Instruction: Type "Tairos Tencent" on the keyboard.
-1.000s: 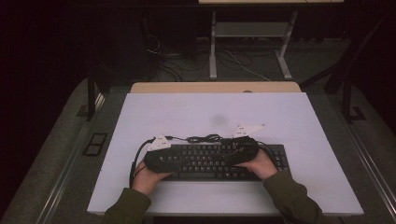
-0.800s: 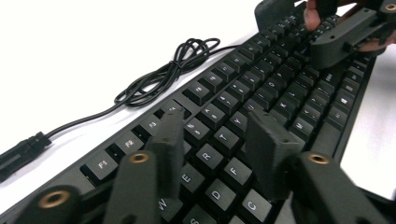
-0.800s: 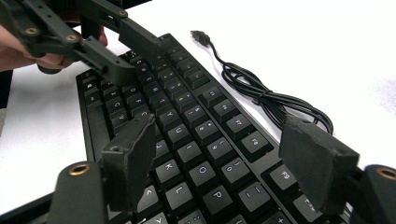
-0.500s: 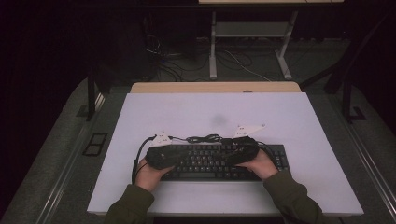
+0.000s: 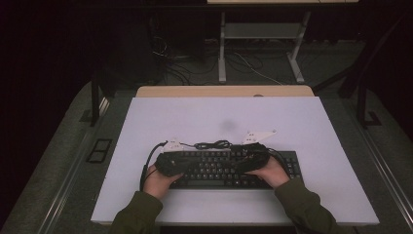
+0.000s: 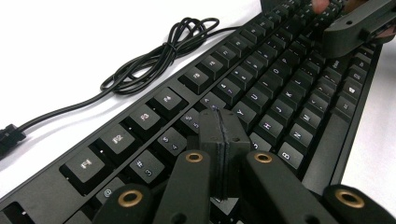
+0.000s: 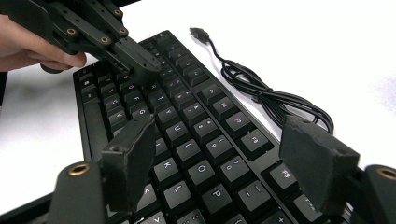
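Right now my left gripper [image 6: 219,140] has just been closing, and its two jaws are pressed flat together with nothing between them, so they make one blunt tip, which I judge suits poking a single key better than spread jaws would. That tip sits low over the black keyboard [image 6: 280,93], near the number row and the keys just under it on the board's left half; I cannot tell whether it touches a keycap yet. My right gripper [image 7: 224,158] stays spread wide, its pads standing over the right half of the letter keys with keys showing in the gap and nothing held, probably waiting its turn or steadying that side. In the high view the keyboard [image 5: 219,168] lies flat on the white table [image 5: 311,122], towards my edge and parallel to it, which puts both halves within easy reach of my two hands. Its cable [image 6: 154,56] is loosely coiled on the table just behind the back edge, the plug lying free in the right gripper view, so the board is not connected and the cord is out of the way of the keys.
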A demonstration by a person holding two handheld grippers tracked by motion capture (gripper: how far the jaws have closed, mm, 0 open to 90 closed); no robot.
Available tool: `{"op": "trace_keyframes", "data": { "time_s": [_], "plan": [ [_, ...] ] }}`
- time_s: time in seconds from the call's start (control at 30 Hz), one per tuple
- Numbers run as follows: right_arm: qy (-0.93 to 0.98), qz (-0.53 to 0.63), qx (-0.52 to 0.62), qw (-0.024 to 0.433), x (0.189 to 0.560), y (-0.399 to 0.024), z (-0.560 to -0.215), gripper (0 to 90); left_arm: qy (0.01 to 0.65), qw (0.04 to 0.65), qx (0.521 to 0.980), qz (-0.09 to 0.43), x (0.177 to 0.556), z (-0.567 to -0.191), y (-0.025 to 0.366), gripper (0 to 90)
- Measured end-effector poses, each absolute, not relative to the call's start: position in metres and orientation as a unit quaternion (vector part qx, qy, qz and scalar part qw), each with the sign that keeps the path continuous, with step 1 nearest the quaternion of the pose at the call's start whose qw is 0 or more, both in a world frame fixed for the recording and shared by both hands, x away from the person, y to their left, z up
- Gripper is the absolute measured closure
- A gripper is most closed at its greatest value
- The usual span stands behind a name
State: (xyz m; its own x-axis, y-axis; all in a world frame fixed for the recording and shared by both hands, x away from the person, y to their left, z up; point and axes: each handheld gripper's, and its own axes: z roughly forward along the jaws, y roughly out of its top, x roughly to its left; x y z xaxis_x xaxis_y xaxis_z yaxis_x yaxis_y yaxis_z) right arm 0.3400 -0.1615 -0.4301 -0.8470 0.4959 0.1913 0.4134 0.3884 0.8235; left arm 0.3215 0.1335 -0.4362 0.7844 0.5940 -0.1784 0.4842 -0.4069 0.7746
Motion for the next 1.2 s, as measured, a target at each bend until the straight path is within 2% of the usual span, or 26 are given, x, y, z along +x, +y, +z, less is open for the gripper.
{"op": "trace_keyframes", "data": {
  "time_s": [0.67, 1.2],
  "plan": [
    [0.830, 0.482, 0.276, 0.046, 0.3399, -0.1614, -0.4291, 26.8, 0.324, 0.421, 0.845, 0.061, 0.3225, -0.4385, 0.1295, 89.0],
    [0.830, 0.482, 0.276, 0.047, 0.3399, -0.1619, -0.4284, 26.8, 0.325, 0.431, 0.840, 0.061, 0.3219, -0.4359, 0.1316, 88.9]
  ]
}}
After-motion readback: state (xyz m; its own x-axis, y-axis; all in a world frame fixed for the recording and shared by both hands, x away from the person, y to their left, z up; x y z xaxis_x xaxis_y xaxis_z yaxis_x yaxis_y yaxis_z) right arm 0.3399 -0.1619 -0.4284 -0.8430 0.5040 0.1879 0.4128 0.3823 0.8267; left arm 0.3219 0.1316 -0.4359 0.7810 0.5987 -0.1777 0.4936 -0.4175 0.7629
